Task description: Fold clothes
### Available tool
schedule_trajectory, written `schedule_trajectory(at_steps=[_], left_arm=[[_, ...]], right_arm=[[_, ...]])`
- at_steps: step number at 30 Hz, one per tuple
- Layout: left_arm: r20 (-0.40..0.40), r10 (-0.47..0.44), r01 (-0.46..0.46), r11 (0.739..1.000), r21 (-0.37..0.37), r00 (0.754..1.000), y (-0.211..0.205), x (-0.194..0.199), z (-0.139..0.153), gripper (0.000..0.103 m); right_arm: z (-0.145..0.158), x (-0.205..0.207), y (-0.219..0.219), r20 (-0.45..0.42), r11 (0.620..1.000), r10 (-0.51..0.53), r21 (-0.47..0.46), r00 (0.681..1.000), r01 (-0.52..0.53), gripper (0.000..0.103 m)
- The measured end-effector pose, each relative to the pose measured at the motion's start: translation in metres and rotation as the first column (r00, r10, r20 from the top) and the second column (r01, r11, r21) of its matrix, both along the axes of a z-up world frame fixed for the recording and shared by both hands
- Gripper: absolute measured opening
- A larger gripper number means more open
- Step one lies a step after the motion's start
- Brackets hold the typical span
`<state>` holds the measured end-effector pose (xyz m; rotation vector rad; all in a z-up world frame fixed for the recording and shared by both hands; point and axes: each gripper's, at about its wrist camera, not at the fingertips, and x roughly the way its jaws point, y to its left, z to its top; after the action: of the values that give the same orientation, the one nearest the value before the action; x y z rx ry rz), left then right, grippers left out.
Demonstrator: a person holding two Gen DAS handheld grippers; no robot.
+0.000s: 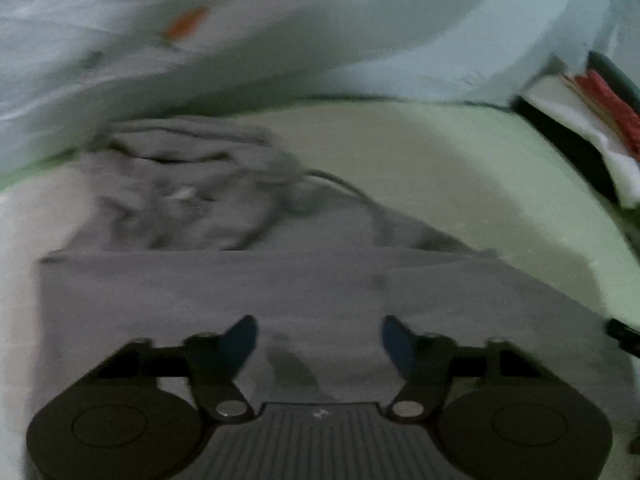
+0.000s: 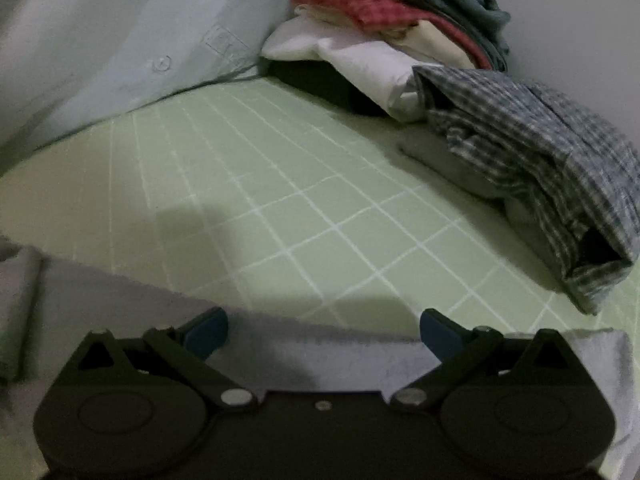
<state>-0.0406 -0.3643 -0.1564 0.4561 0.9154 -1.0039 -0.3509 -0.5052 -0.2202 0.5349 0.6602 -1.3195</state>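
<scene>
— Jaws first?
— Left gripper (image 1: 319,340) spread wide, blue fingertips (image 1: 242,334) apart, nothing pinched, hovering over grey garment (image 1: 240,292). Right gripper (image 2: 324,332) likewise spread, holding nothing, at the near edge of the same grey cloth (image 2: 340,356).
— Grey garment, how looking?
— Lying on green grid mat (image 2: 280,200). Near part flat, smooth, with straight folded edges. Farther part bunched and wrinkled, a thin cord trailing off toward the mat. Blurred in the left view.
— Beyond that?
— Crumpled blue plaid shirt (image 2: 540,152) on the mat, well apart from the grey one. Farther back, stack of folded clothes (image 2: 400,32): white, cream, red check, dark green on top. Pale wall (image 2: 120,32) behind.
</scene>
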Motion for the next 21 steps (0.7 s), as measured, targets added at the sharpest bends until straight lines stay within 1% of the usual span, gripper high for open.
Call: schedule_trajectory(at_steps=[1, 3, 6, 7, 9, 10, 11, 15, 18, 21], left_arm=[[-0.033, -0.027, 0.027, 1.000, -0.002, 0.999, -0.008, -0.001, -0.003, 0.051], [-0.075, -0.070, 0.071, 0.997, 0.005, 0.995, -0.021, -0.006, -0.011, 0.049], [-0.088, -0.085, 0.087, 0.996, 0.023, 0.993, -0.034, -0.011, -0.021, 0.048], [-0.090, -0.085, 0.087, 0.996, 0.023, 0.992, -0.036, -0.011, -0.023, 0.045], [-0.089, -0.087, 0.089, 0.996, 0.015, 0.992, -0.038, -0.011, -0.025, 0.037], [-0.083, -0.086, 0.087, 0.996, 0.007, 0.993, -0.038, -0.011, -0.025, 0.014], [-0.083, -0.083, 0.083, 0.997, -0.006, 0.993, -0.037, -0.009, -0.026, 0.001], [-0.113, -0.079, 0.074, 0.996, -0.052, 0.990, -0.027, -0.001, -0.024, 0.001], [-0.104, -0.069, 0.059, 0.994, -0.091, 0.992, -0.014, 0.003, -0.012, 0.001], [-0.082, -0.041, 0.032, 0.993, -0.114, 0.996, 0.002, 0.012, 0.001, 0.001]], right_arm=[[-0.002, -0.001, -0.001, 0.010, 1.000, -0.002, -0.003, 1.000, 0.002, 0.103], [-0.005, -0.002, 0.001, 0.026, 1.000, -0.006, -0.021, 1.000, 0.006, 0.103], [-0.008, -0.002, 0.007, 0.034, 0.998, -0.008, -0.061, 0.999, 0.010, 0.103], [-0.008, -0.002, 0.007, 0.035, 0.998, -0.008, -0.067, 0.999, 0.010, 0.103], [-0.008, -0.002, 0.006, 0.037, 0.997, -0.008, -0.072, 0.999, 0.011, 0.103], [-0.008, -0.001, 0.006, 0.036, 0.997, -0.009, -0.075, 0.999, 0.011, 0.103], [-0.008, -0.001, 0.006, 0.036, 0.997, -0.009, -0.079, 0.999, 0.012, 0.103], [-0.008, 0.000, 0.006, 0.035, 0.996, -0.011, -0.086, 0.999, 0.014, 0.103], [-0.009, 0.000, 0.007, 0.035, 0.996, -0.010, -0.089, 0.999, 0.014, 0.103], [-0.009, -0.001, 0.007, 0.036, 0.996, -0.010, -0.091, 0.999, 0.013, 0.103]])
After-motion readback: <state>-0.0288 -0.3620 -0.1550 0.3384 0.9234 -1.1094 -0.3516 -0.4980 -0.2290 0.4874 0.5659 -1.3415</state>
